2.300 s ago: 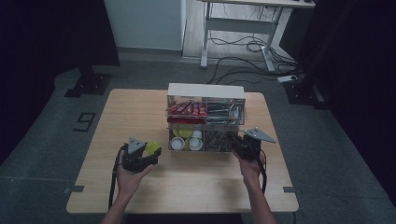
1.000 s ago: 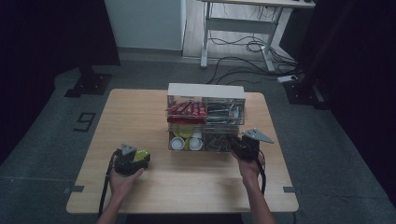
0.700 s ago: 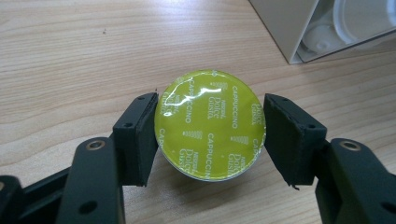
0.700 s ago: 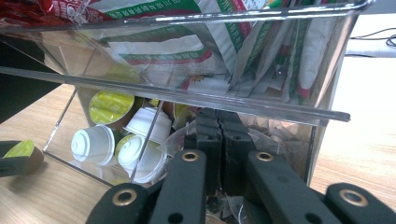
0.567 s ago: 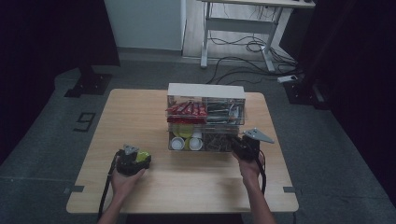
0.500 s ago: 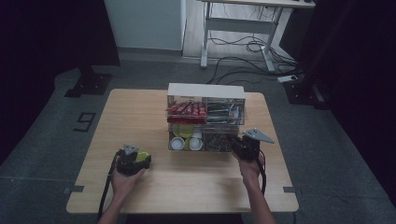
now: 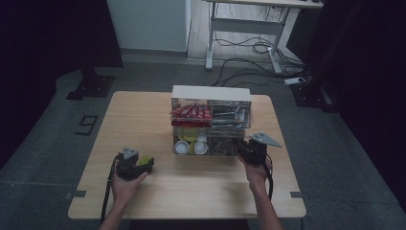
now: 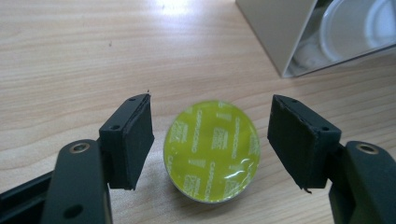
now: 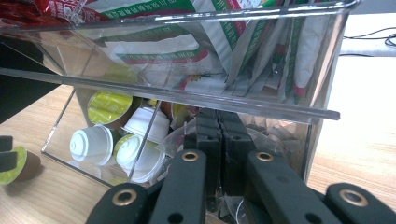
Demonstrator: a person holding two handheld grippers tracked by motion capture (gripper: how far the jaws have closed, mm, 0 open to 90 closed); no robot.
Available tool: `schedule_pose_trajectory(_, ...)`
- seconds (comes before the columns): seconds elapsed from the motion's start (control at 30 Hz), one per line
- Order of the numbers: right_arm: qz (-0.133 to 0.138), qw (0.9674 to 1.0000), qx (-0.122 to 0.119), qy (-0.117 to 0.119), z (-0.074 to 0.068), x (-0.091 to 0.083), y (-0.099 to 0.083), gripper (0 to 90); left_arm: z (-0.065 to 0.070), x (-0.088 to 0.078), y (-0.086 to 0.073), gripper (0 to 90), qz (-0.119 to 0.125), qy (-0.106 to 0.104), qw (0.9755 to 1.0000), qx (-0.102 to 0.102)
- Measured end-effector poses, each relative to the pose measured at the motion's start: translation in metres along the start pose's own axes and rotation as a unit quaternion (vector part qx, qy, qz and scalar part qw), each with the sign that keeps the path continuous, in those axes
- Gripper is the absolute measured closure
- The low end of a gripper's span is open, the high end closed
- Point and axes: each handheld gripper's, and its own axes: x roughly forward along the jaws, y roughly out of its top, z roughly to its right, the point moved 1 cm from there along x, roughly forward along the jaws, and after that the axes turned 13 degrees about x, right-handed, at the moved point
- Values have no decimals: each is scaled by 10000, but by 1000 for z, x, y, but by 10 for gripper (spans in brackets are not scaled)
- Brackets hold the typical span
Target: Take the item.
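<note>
A yellow-green foil-lidded coffee capsule (image 8: 212, 151) stands on the wooden table between the jaws of my left gripper (image 8: 211, 109), which is open with both pads clear of the capsule. From above, the left gripper (image 7: 139, 164) lies at the near left with the capsule (image 7: 145, 160) at its tips. My right gripper (image 9: 219, 119) is shut, its tips pushed into the lower right compartment of the clear organizer (image 9: 299, 112) among crinkly packets. Whether a packet is pinched I cannot tell. In the high view the right gripper (image 7: 245, 147) sits at the organizer's (image 7: 210, 93) front right.
The organizer's lower left compartment holds white and yellow-green capsules (image 9: 140, 123). Its upper tier holds red sachets (image 7: 191, 111) and other packets (image 9: 261, 42). The table (image 7: 191, 191) has bare wood around both hands. A desk frame and cables (image 7: 249, 45) are on the floor beyond.
My left gripper has drawn back toward the near left of the table, with the capsule staying at its tips. The right gripper has kept still at the organizer.
</note>
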Motion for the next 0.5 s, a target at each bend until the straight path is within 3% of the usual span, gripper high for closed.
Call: schedule_pose_trajectory(0.5,-22,10000,-8,-3,2,0,-4,873,7,-24,5,311,301,61,9992,258)
